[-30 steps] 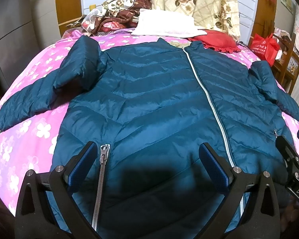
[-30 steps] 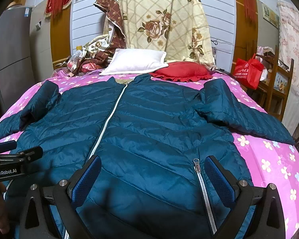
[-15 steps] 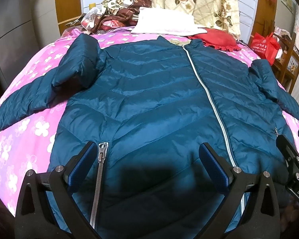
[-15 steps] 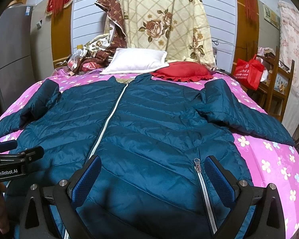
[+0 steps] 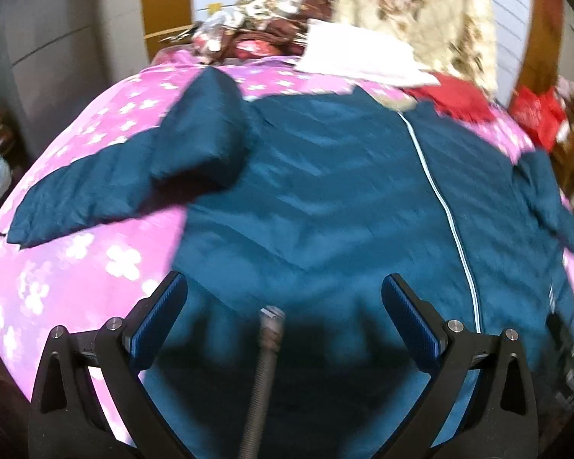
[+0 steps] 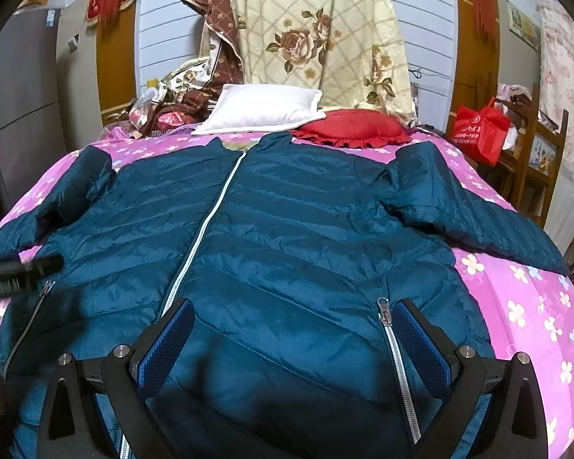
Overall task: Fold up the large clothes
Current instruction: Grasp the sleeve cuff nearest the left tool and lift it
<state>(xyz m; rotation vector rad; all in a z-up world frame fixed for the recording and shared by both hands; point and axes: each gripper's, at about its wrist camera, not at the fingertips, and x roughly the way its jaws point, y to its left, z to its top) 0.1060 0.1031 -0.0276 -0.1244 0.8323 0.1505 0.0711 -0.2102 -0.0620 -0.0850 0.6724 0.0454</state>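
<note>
A dark teal quilted jacket [image 6: 287, 237] lies front-up and zipped on a pink flowered bedspread [image 6: 532, 306], collar toward the pillows and both sleeves spread out. My left gripper [image 5: 283, 306] is open above the jacket's lower left part [image 5: 325, 210], with a pocket zipper [image 5: 268, 329] between its blue pads; this view is motion-blurred. My right gripper [image 6: 292, 323] is open over the lower right front, its right pad next to the right pocket zipper [image 6: 392, 344]. The left gripper's body [image 6: 15, 271] shows at the left edge of the right wrist view.
A white pillow [image 6: 264, 109] and a red cushion [image 6: 356, 128] lie at the head of the bed, with floral bedding [image 6: 317, 34] hung behind. A pile of clothes [image 6: 176, 107] sits at the back left. A red bag [image 6: 480, 132] rests on a wooden rack at the right.
My left gripper has swung to the left and the view has blurred; the left pocket zipper now lies between its fingers instead of at the left pad. The right gripper has barely moved.
</note>
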